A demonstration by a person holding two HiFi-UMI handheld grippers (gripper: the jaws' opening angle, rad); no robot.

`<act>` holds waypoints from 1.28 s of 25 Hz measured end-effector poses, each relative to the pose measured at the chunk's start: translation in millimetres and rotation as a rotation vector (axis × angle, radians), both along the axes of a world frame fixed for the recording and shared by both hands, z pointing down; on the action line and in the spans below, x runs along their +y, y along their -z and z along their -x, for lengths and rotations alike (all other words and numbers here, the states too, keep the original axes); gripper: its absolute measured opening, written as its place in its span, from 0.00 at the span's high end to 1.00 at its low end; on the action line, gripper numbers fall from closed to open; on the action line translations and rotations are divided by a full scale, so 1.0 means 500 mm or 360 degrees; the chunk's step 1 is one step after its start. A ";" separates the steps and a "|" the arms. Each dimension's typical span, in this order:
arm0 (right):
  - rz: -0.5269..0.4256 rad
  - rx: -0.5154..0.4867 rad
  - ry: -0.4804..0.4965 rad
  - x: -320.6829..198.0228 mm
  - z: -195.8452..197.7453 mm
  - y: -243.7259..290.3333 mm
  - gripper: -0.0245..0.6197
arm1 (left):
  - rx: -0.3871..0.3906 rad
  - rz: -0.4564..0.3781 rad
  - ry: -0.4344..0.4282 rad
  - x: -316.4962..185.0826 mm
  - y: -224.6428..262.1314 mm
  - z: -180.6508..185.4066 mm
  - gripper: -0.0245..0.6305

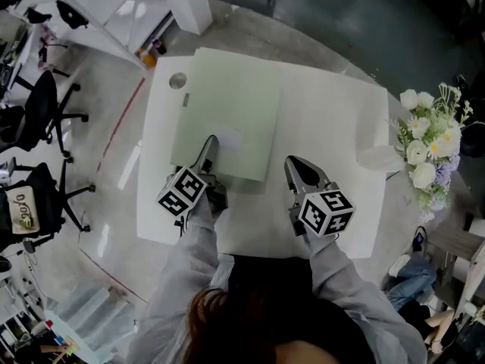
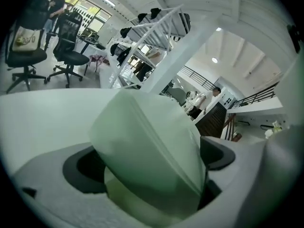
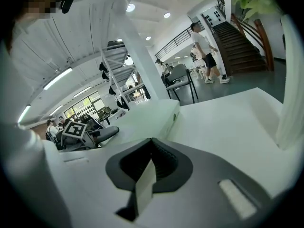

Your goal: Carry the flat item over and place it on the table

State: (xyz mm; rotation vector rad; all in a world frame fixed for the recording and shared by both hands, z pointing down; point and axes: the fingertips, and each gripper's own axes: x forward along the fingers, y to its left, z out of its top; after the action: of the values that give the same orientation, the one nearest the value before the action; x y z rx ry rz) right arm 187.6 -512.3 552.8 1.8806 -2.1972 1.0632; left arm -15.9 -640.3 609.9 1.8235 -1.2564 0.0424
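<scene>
On the white tabletop, the left claw stands spread, with the near edge of the pale green flat item between its jaws. The item lies flat on the tabletop's left half. Just right of it, the right claw rests with its jaws pressed together. White flowers stand at the far right edge.

bright, even overhead light, soft shadows; both gripper views bulge fisheye, dark-cornered, close foreground blurred.
</scene>
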 end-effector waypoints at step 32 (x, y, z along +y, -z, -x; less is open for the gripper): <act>-0.0130 0.0002 -0.0067 0.038 -0.010 0.053 0.95 | 0.0147 0.0220 -0.0228 0.113 0.068 -0.022 0.04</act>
State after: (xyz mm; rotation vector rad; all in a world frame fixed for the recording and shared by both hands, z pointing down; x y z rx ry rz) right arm 192.4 -493.4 526.1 1.9677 -2.2430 0.9931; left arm -5.0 -584.0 576.0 1.7721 -1.0322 0.1202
